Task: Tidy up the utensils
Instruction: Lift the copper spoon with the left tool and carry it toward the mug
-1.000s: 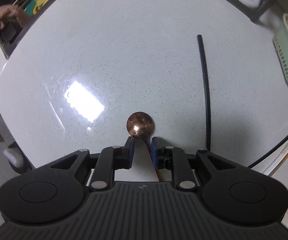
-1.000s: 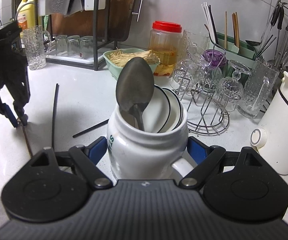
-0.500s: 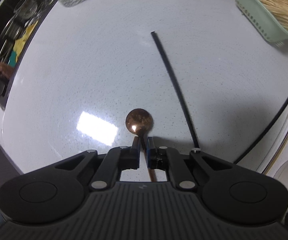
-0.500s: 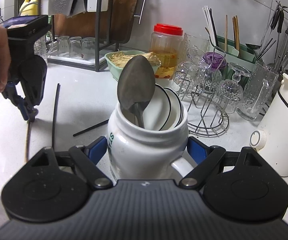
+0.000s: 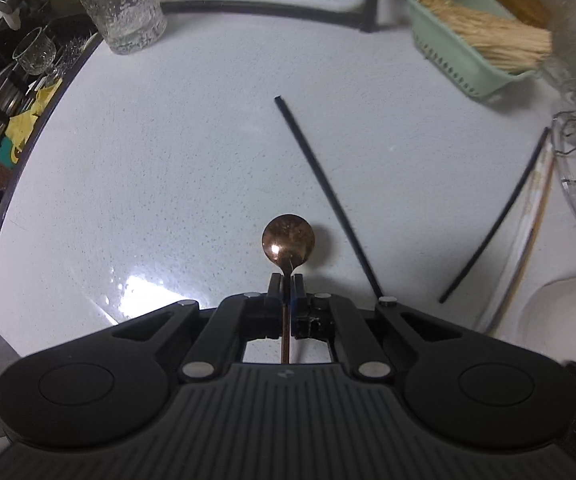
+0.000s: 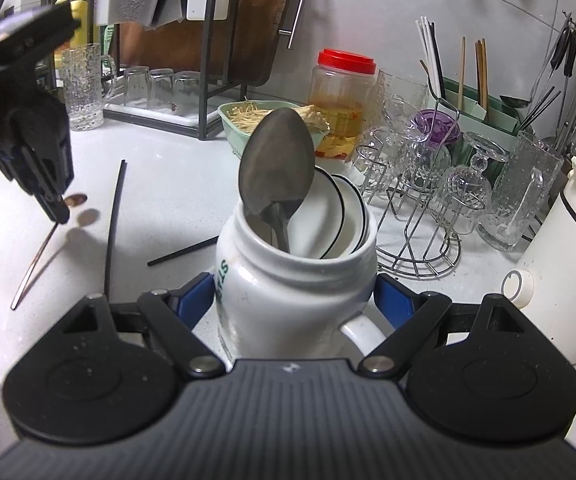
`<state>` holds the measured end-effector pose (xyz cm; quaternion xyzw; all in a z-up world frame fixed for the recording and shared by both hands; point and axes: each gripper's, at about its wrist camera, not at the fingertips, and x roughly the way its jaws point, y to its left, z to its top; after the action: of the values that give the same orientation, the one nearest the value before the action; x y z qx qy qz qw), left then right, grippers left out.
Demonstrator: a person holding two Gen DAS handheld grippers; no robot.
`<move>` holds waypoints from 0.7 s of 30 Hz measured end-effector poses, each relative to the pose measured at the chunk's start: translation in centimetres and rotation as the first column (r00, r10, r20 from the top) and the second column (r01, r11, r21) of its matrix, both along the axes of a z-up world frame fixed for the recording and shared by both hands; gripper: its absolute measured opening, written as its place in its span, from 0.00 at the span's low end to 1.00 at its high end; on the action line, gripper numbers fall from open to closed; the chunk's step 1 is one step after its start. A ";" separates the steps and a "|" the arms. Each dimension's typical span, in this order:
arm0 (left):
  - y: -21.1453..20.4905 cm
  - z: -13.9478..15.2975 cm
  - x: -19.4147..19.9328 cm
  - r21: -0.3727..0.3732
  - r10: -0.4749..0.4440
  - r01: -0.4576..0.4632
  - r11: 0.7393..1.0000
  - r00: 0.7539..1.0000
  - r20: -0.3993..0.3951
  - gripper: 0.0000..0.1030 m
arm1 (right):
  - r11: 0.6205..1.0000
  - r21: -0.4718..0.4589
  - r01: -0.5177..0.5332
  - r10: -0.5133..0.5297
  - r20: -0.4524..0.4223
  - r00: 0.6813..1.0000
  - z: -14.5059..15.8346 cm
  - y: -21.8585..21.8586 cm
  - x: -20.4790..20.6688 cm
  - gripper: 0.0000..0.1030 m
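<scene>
Left claw (image 5: 286,285): closed on the thin neck of the copper spoon (image 5: 288,239); the bowl of the spoon sticks out in front of the pads.
Copper spoon: lifted at the bowl end, its shadow lies on the white worktop (image 5: 168,168) below; in the right wrist view the handle slopes down toward the worktop.
Right claw (image 6: 293,300): gripping the white jar (image 6: 288,292), one blue pad on each side.
White jar: stands on the worktop and holds a big grey spoon (image 6: 276,164) and white ceramic spoons (image 6: 339,208).
Worktop: two black chopsticks (image 5: 323,196) lie beside the copper spoon, apart from each other.
Behind: a green basket (image 5: 455,64) and a textured glass (image 5: 122,4).
</scene>
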<state>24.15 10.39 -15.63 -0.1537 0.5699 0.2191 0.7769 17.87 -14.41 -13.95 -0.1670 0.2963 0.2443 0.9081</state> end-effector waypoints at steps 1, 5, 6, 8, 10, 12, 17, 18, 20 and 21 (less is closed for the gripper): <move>-0.4 0.5 -0.4 0.002 -0.010 0.010 1.000 1.000 0.022 0.03 | 1.000 -0.001 -0.004 0.004 0.002 1.000 0.0 0.0 0.0 0.87; -2.0 2.4 -1.5 0.024 -0.058 0.055 0.998 0.992 0.112 0.03 | 1.000 0.000 -0.016 0.016 0.004 1.000 -0.1 -0.1 -0.1 0.87; -2.2 2.6 -1.8 0.017 -0.059 0.058 0.998 0.991 0.121 0.03 | 1.000 0.000 -0.018 0.018 0.005 1.000 -0.1 -0.1 0.0 0.87; -2.8 3.0 -2.3 0.009 -0.067 0.066 0.998 0.987 0.148 0.03 | 1.000 0.003 -0.020 0.020 0.008 1.000 -0.1 -0.2 -0.1 0.87; -3.5 3.1 -3.0 0.025 -0.077 0.074 0.997 0.982 0.173 0.03 | 1.000 0.004 -0.022 0.022 0.008 1.000 -0.1 -0.2 0.0 0.86; -4.0 3.1 -3.4 0.032 -0.081 0.076 0.997 0.979 0.189 0.03 | 1.000 0.008 -0.022 0.022 0.006 1.000 -0.1 -0.3 0.0 0.86; -5.0 3.4 -4.2 0.030 -0.116 0.112 0.993 0.965 0.237 0.03 | 1.000 0.006 -0.027 0.026 0.011 1.000 -0.1 -0.2 0.0 0.86; -5.2 3.5 -4.3 0.033 -0.139 0.135 0.990 0.959 0.249 0.03 | 1.000 0.005 -0.024 0.024 0.010 1.000 -0.1 -0.2 0.0 0.86; -5.3 3.8 -4.4 0.026 -0.179 0.179 0.984 0.946 0.272 0.03 | 1.000 0.002 -0.010 0.010 0.008 1.000 -0.1 0.0 -0.1 0.86; -5.3 3.9 -4.4 0.015 -0.197 0.201 0.979 0.938 0.287 0.03 | 1.000 -0.001 -0.001 0.001 0.010 1.000 -0.1 0.2 -0.2 0.86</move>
<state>19.80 5.05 -11.72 -0.1309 0.4656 0.1107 0.8683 17.68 -14.16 -14.07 -0.1689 0.2920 0.2439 0.9092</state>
